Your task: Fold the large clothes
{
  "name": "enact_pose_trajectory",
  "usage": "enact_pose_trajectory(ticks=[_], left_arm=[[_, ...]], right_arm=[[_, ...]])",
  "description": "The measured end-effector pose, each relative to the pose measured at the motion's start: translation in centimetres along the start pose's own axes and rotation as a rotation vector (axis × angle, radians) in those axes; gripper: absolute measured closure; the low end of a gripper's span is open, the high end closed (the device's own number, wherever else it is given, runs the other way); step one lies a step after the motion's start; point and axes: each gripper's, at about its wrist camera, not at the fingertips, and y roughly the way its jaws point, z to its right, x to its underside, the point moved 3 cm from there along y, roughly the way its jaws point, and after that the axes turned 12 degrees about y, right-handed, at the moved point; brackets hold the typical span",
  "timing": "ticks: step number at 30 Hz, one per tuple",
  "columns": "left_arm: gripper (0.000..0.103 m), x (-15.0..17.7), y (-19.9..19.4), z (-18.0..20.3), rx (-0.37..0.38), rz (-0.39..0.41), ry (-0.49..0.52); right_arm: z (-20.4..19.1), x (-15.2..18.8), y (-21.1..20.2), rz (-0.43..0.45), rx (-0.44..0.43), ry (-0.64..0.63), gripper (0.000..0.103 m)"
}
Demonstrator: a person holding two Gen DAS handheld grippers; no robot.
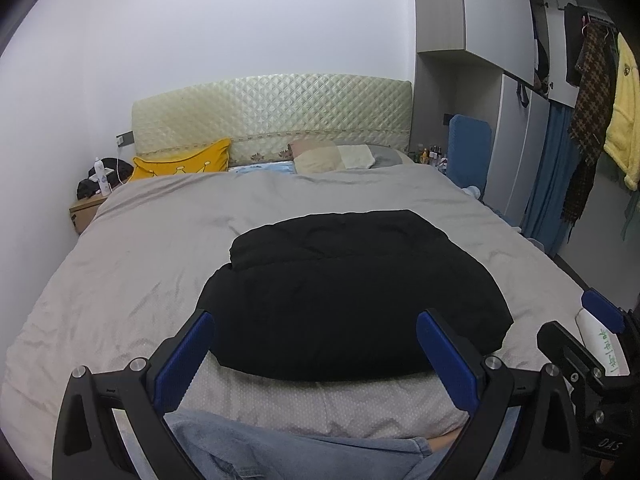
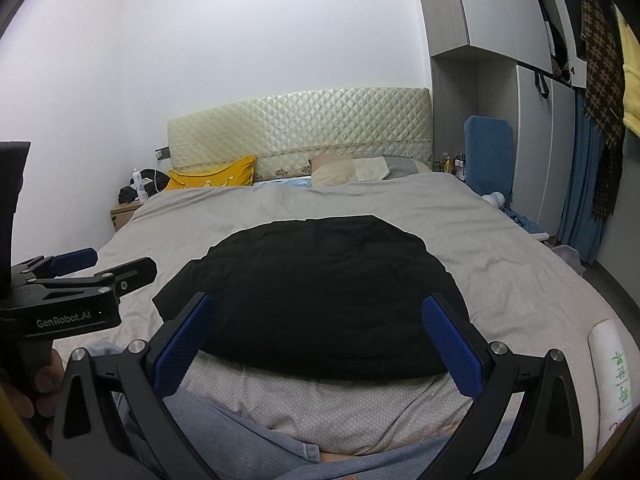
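One black padded jacket [image 1: 344, 296] lies folded into a thick bundle on the near half of the bed [image 1: 132, 264], its upper layer stacked on a wider lower layer, with its near edge just short of the foot of the bed. Two claws are in view. The left claw [image 1: 316, 352] hovers at the foot of the bed with its two blue-padded fingers spread wide and nothing between them; the jacket's near edge shows in the gap, but the pads do not touch it. The right claw [image 2: 318, 344] is held the same way, fingers wide apart and empty, just before the jacket's near edge. Each claw shows at the edge of the other's view, side by side and apart. The grey duvet [image 2: 500, 264] lies bare on both sides of the jacket and beyond it toward the headboard [image 1: 272, 114]. At the head end sit one yellow cushion [image 1: 182, 162] and one patchwork pillow [image 1: 340, 158]. One wooden nightstand [image 1: 84, 210] stands at the bed's far left corner, carrying one white bottle [image 1: 102, 176] and a dark heap. A white roll with green writing [image 2: 610, 364] lies at the bed's near right edge. The wardrobe [image 2: 532, 112] runs along the right side, with one checked scarf [image 2: 602, 92] and one yellow garment [image 1: 624, 116] hanging there. Blue denim [image 1: 280, 448] fills the bottom of both views, below the foot of the bed.
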Motion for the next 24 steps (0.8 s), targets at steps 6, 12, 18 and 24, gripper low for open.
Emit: enact_pose_trajectory(ticks=[6, 12, 18, 24], left_arm=[[0.001, 0.12, -0.60, -0.27, 0.003, 0.021, -0.006], [0.001, 0.22, -0.82, -0.14, -0.004, 0.020, -0.006], [0.001, 0.22, -0.98, -0.12, -0.007, 0.025, -0.004], [0.001, 0.26, -1.00, 0.08, -0.007, 0.021, -0.003]], right_arm=[[0.00, 0.05, -0.42, 0.028, 0.004, -0.013, 0.000], [0.04, 0.03, -0.44, 0.020, 0.005, -0.009, 0.000], [0.07, -0.15, -0.60, 0.023, 0.007, -0.006, 0.000], [0.09, -0.15, -0.73, 0.024, 0.011, -0.002, 0.000]])
